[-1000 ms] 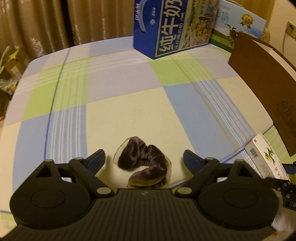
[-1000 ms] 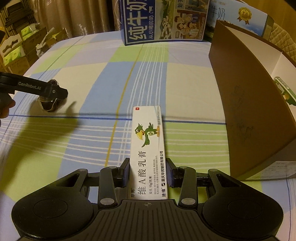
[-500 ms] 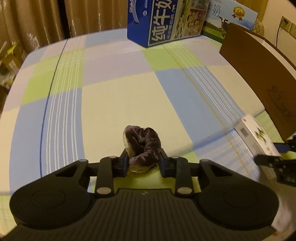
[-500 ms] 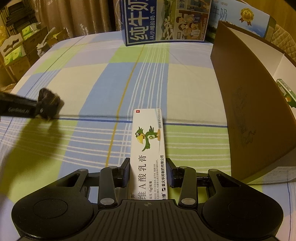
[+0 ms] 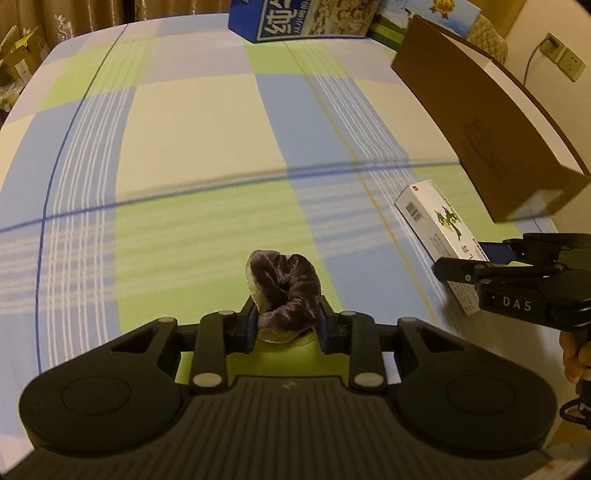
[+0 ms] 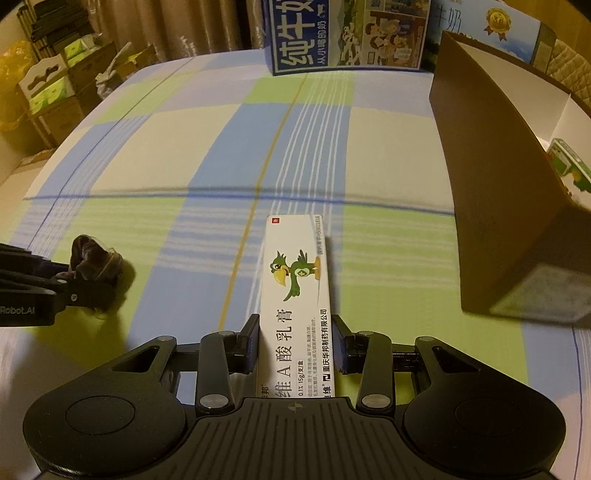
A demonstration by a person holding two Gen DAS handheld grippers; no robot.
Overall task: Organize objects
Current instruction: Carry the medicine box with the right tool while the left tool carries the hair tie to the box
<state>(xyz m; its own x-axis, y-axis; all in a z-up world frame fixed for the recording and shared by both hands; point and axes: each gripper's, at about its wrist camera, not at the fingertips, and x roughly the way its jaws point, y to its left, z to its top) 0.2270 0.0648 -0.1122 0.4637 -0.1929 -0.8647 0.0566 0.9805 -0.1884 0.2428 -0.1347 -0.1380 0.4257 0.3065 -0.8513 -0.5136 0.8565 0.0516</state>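
Note:
A purple velvet scrunchie (image 5: 284, 284) is pinched in my left gripper (image 5: 286, 317), which is shut on it and holds it a little above the checked cloth. From the right wrist view the scrunchie (image 6: 94, 258) hangs at the far left in the left gripper (image 6: 70, 278), with a shadow under it. My right gripper (image 6: 295, 347) is shut on a long white ointment box (image 6: 299, 291) printed with a green parrot. In the left wrist view that ointment box (image 5: 436, 221) sticks out of the right gripper (image 5: 461, 254) at the right edge.
A tall brown cardboard box (image 6: 498, 192) stands open at the right, with a green carton (image 6: 569, 162) inside it. Blue milk cartons (image 6: 347, 33) stand along the back of the table (image 6: 184, 147). Shelves and boxes lie beyond the left edge. A hand (image 5: 576, 354) holds the right gripper's handle.
My left gripper, open around the scrunchie a second ago, has shut on it, lifted it and drawn nearer to the right gripper. The right gripper keeps its hold on the ointment box.

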